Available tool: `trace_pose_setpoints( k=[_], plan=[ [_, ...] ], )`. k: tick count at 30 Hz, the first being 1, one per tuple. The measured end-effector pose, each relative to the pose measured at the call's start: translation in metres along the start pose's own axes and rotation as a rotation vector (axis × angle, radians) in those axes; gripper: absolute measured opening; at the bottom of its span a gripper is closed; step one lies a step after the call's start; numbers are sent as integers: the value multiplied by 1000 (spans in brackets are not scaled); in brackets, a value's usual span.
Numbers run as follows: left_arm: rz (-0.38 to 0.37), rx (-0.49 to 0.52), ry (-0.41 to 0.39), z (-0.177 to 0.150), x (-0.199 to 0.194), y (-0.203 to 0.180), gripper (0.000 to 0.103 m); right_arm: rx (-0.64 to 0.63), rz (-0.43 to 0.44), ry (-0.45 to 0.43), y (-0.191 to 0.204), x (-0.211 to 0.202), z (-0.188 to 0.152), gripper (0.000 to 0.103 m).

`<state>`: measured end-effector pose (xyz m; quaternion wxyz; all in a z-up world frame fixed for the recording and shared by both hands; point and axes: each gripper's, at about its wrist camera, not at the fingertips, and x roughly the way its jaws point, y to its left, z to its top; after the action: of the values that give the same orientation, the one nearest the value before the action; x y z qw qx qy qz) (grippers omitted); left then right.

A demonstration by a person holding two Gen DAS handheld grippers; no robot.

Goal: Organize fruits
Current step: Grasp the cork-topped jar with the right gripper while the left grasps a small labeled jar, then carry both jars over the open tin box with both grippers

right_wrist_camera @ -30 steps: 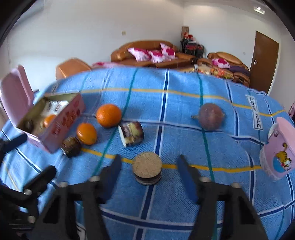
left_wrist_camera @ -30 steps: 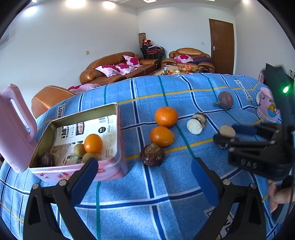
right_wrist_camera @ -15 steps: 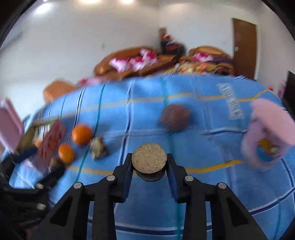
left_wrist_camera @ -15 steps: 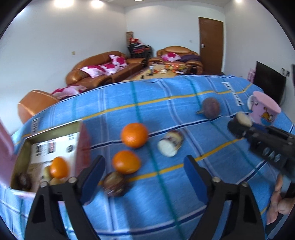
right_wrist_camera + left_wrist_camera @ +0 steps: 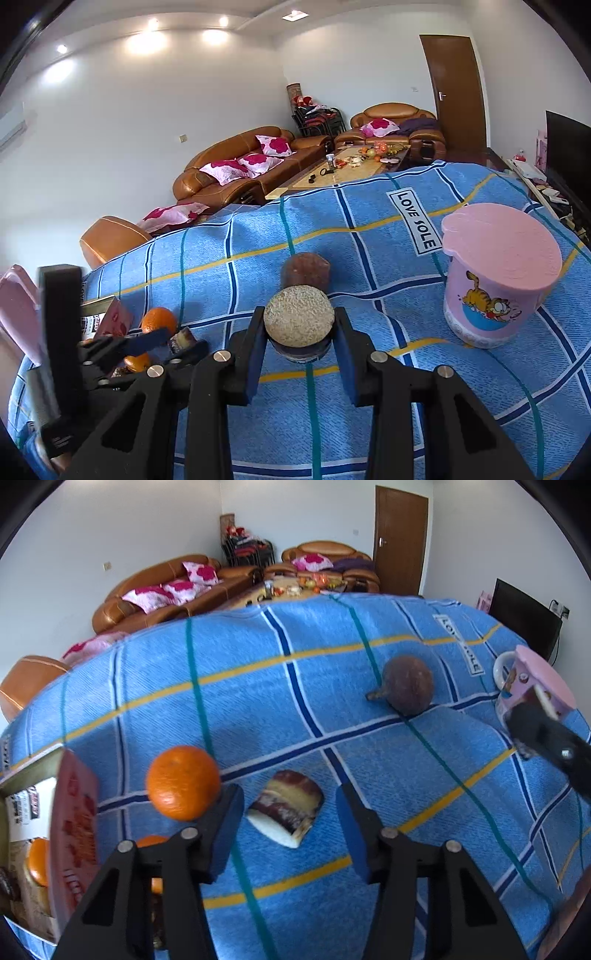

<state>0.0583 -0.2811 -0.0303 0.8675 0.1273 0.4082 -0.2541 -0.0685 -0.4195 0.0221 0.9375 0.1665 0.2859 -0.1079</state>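
My right gripper (image 5: 299, 332) is shut on a round cut piece (image 5: 299, 316) with a tan grainy face and dark skin, held just above the blue cloth. Behind it lies a round brown fruit (image 5: 304, 271), and the lidded pink cup (image 5: 498, 280) stands to its right. My left gripper (image 5: 290, 830) is closing around a cut chunk (image 5: 286, 808) with brown skin and white flesh. The chunk lies between the pads, which do not touch it. An orange (image 5: 183, 782) sits beside the left finger. A second orange (image 5: 147, 843) is half hidden behind that finger.
The open pink tin (image 5: 74, 830) with fruit inside stands at the left edge. The brown fruit (image 5: 406, 690) and pink cup (image 5: 532, 686) are at the far right. The right gripper (image 5: 539, 723) reaches in before the cup. Sofas and a door lie beyond the table.
The left gripper moved right from the tin to the cut chunk and narrowed. The right gripper shut on the round piece, lifted it and swung toward the pink cup.
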Motion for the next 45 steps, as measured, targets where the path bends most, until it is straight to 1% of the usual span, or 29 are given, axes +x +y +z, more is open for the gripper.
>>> trace_pose_setpoints(
  k=[4, 6, 11, 14, 17, 19, 22, 26, 29, 33, 37, 41, 43, 45],
  plan=[
    [-5, -20, 11, 1, 6, 1, 49, 17, -2, -10, -3, -2, 1, 37],
    [-13, -20, 12, 1, 6, 1, 45, 26, -12, -14, -5, -2, 1, 37],
    [4, -13, 5, -1, 1, -4, 44, 33, -28, -14, -8, -1, 1, 37],
    [11, 0, -39, -4, -11, -9, 44, 10, -40, -35, -5, -3, 0, 37],
    [31, 15, -107, -11, -29, -17, 44, -31, -57, -83, 2, -8, -1, 37],
    [42, 11, -130, -16, -39, -18, 44, -63, -61, -112, 7, -11, -2, 37],
    [44, -21, -155, -25, -53, -12, 44, -101, -58, -126, 14, -11, -5, 37],
    [62, -58, -185, -35, -67, -3, 44, -152, -58, -108, 23, -3, -11, 37],
    [69, -72, -190, -40, -73, 4, 44, -198, -82, -94, 33, 3, -15, 37],
    [73, -102, -191, -48, -80, 18, 44, -220, -100, -128, 38, -2, -18, 37],
    [89, -101, -204, -57, -87, 25, 44, -235, -127, -143, 42, -5, -20, 37],
    [99, -91, -217, -63, -96, 33, 44, -238, -142, -176, 43, -12, -22, 37],
    [114, -81, -228, -67, -100, 35, 44, -244, -155, -174, 45, -14, -23, 37],
    [131, -69, -239, -70, -104, 39, 44, -239, -153, -154, 46, -16, -25, 37]
  ],
)
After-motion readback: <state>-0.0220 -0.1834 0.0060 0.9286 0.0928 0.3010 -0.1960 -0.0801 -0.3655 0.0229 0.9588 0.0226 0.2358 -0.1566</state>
